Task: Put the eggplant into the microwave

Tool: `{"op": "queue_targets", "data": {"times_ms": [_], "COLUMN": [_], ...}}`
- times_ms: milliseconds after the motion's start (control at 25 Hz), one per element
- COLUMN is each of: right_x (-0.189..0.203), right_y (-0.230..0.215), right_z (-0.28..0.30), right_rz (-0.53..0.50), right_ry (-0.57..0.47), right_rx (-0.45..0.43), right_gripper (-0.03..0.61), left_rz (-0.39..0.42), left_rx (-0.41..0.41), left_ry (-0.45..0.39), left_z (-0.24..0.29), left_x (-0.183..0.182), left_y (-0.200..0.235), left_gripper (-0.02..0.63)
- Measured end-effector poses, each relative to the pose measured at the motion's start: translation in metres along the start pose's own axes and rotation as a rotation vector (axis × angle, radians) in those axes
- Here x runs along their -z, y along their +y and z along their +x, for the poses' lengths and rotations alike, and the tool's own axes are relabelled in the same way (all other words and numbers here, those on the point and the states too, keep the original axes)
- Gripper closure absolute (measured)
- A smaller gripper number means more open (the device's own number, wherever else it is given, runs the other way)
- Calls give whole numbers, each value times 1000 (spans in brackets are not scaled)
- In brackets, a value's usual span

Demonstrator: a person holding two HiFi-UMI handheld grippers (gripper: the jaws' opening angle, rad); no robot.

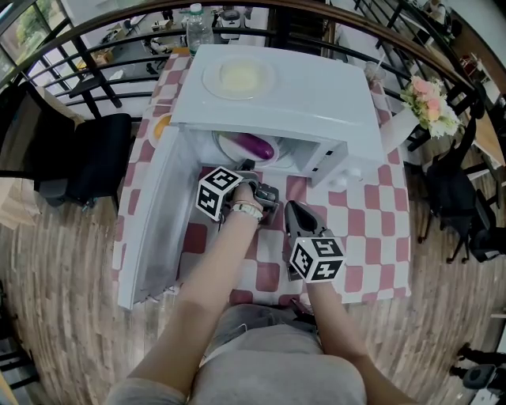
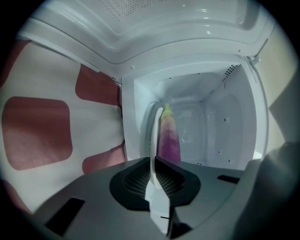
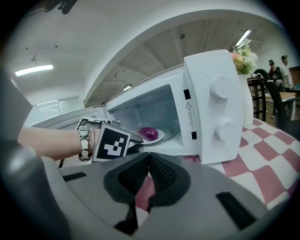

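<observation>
The purple eggplant (image 1: 254, 145) (image 2: 169, 136) (image 3: 149, 133) lies on a white plate (image 1: 229, 149) (image 2: 153, 133) (image 3: 161, 137) inside the open white microwave (image 1: 277, 95) (image 3: 211, 93). My left gripper (image 1: 248, 172) (image 2: 153, 165) reaches into the oven's mouth. Its pads sit tight against the plate's near rim, which runs between them. My right gripper (image 1: 293, 208) (image 3: 149, 158) hovers over the checkered cloth in front of the oven, to the right of the left one. It is shut with nothing in it.
The microwave door (image 1: 154, 213) swings out wide to the left. A second plate (image 1: 239, 77) rests on the oven's top. A flower bunch (image 1: 431, 103) stands at the right, a water bottle (image 1: 198, 24) behind. Dark chairs ring the checkered table (image 1: 371, 229).
</observation>
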State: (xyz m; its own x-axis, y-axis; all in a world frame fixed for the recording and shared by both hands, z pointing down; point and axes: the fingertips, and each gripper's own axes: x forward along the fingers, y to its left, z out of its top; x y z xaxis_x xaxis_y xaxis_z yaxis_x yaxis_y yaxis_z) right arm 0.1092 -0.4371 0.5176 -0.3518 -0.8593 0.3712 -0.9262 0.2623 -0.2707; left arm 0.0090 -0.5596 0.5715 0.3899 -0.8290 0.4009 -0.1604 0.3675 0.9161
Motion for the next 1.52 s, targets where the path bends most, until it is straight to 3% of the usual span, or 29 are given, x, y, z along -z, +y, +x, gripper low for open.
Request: {"op": "queue_targets", "data": {"times_ms": [200,440,640,1160,1520], "right_x": [2,1,2,4,2], "right_y": [-4,-5,-10,-4,-6], "right_z": [0,3,4,8,7], "right_rz": [3,5,15,9,0], "right_ry": [7,9,12,19,19], "right_rx": [7,4,11,-5,3], "right_gripper": [554,554,554,554,554], "left_rz": [44,27,-4,-29,39], "left_rx": [-44,-98,-76,-69,-72], "left_ry": [41,80,52,76,127], "left_z": [2,0,-9,1,12], "left_x": [5,7,3,2,4], "left_y": [-1,0,10,15,9], "left_gripper": [581,577,503,442,426]}}
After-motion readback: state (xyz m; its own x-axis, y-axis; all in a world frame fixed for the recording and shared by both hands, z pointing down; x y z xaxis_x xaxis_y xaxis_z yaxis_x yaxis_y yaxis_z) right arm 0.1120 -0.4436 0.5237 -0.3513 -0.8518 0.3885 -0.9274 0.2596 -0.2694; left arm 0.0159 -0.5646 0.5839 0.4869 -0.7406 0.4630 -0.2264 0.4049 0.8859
